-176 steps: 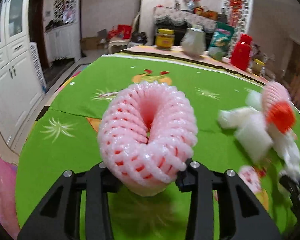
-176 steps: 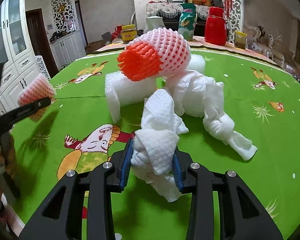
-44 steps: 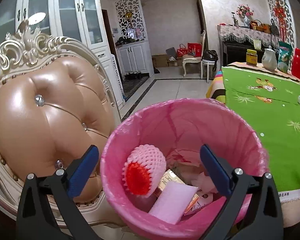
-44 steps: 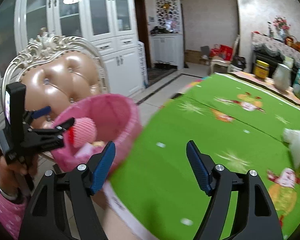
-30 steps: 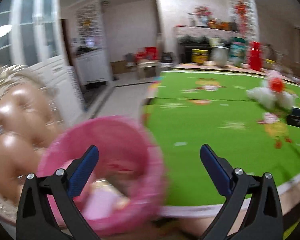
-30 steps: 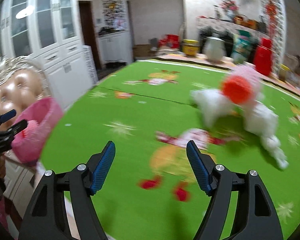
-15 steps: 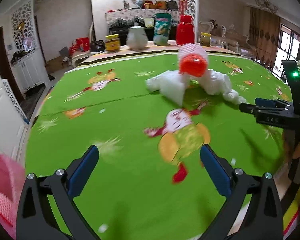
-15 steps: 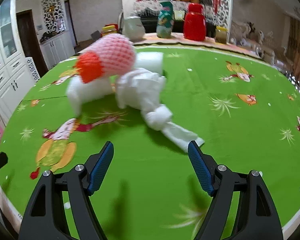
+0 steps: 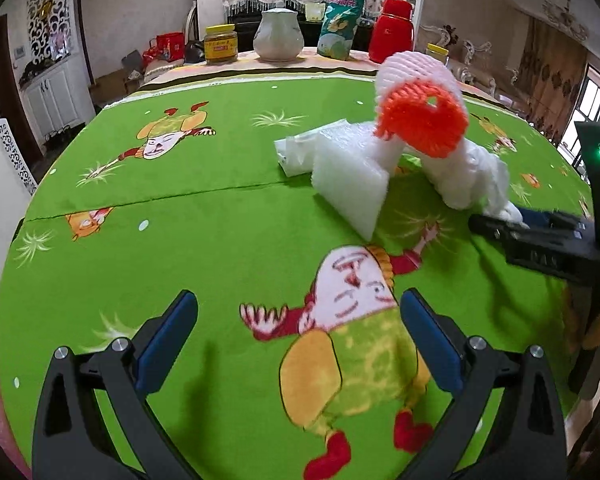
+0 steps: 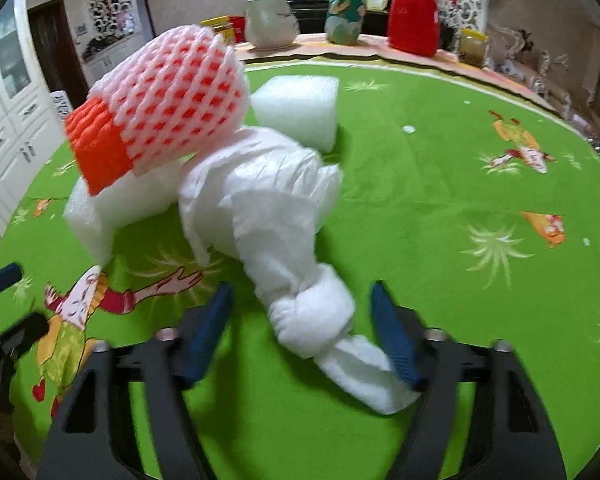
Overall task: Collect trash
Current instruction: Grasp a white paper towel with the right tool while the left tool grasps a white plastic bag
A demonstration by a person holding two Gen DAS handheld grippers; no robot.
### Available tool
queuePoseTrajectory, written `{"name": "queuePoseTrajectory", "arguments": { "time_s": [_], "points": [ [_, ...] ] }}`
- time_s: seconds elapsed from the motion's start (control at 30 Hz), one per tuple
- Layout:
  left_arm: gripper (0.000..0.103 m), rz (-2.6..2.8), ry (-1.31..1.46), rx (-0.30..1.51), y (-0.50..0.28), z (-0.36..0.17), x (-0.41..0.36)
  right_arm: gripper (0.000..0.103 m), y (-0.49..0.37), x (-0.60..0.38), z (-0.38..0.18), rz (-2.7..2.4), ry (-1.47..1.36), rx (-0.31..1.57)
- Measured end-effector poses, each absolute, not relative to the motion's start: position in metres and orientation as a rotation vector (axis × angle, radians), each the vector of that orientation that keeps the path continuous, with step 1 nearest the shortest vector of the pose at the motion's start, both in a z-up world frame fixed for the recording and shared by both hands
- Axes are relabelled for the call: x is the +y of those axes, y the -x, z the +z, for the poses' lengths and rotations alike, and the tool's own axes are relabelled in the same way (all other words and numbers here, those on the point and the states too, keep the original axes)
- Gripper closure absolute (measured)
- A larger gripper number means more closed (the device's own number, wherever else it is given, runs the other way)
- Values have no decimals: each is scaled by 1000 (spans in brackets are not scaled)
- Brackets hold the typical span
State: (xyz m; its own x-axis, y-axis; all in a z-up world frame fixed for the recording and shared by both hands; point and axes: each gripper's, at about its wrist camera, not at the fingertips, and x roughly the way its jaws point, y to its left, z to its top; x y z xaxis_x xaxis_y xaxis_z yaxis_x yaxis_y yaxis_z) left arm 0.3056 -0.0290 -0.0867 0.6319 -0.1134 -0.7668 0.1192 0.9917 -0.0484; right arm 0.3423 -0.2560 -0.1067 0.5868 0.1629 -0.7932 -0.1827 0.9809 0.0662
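Blurred right gripper [image 10: 302, 320] jaws closing around the knotted tissue [image 10: 312, 316], contact unclear.

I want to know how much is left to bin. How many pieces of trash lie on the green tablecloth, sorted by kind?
Fruit net: 1
Foam pieces: 2
Knotted paper wad: 1
Total: 4
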Motion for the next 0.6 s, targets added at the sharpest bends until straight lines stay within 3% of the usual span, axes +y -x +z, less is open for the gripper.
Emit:
{"name": "queuePoseTrajectory", "arguments": {
  "time_s": [0.07, 0.1, 0.4, 0.6],
  "points": [
    [5, -132, -6, 882, -316, -89, -32, 72, -334, -259, -107, 207, 14, 898],
    [5, -131, -5, 885, -321, -90, -34, 74, -332, -262, -105, 216, -5, 883],
    [5, -127, 67, 866, -364, -88, -62, 76, -326, -307, -96, 151, -224, 805],
    [5, -137, 44, 701, -364, -42, -85, 76, -330, -325, -99, 120, -316, 807]
  ]
}}
